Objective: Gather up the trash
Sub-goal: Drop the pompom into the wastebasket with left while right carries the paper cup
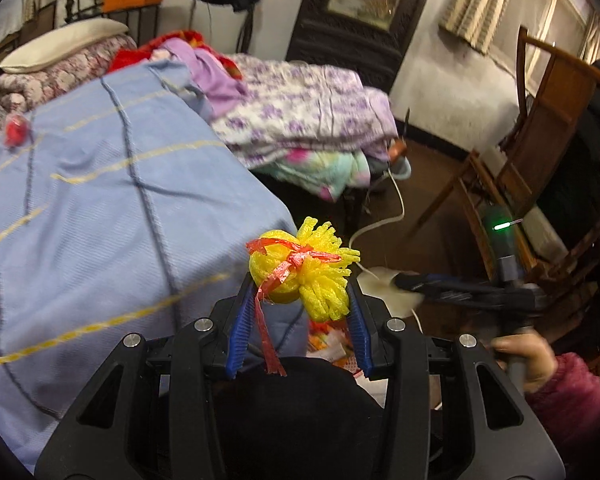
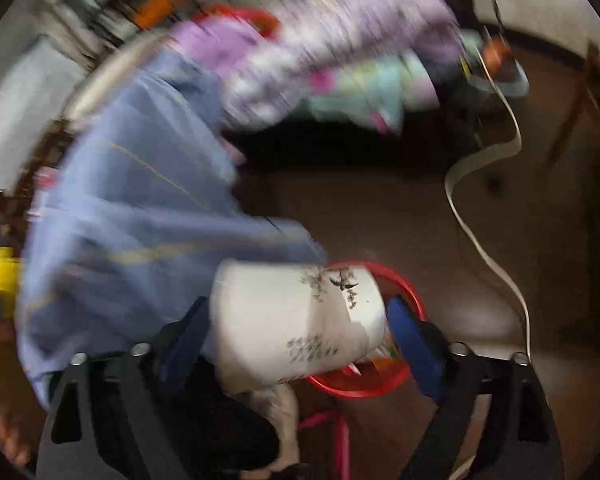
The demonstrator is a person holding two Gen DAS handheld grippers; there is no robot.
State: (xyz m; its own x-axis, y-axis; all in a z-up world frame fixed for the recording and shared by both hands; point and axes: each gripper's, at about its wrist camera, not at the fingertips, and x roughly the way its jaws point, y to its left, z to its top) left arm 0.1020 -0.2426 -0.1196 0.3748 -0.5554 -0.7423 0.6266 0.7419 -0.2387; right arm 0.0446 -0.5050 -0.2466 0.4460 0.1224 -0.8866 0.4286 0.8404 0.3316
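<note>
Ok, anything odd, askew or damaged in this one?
Mainly the white paper cup: it lies tilted in the right gripper and its wall looks dented, above the red bin. The right wrist view is heavily motion-blurred. The left gripper holds a yellow foam net tied with red strip; nothing looks spilled.

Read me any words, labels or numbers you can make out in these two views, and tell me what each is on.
None can be read.
White paper cup in the right claw: dark printed marks, too blurred to read.
Yellow foam net in the left claw: no text; its red plastic strip is plain.
</note>
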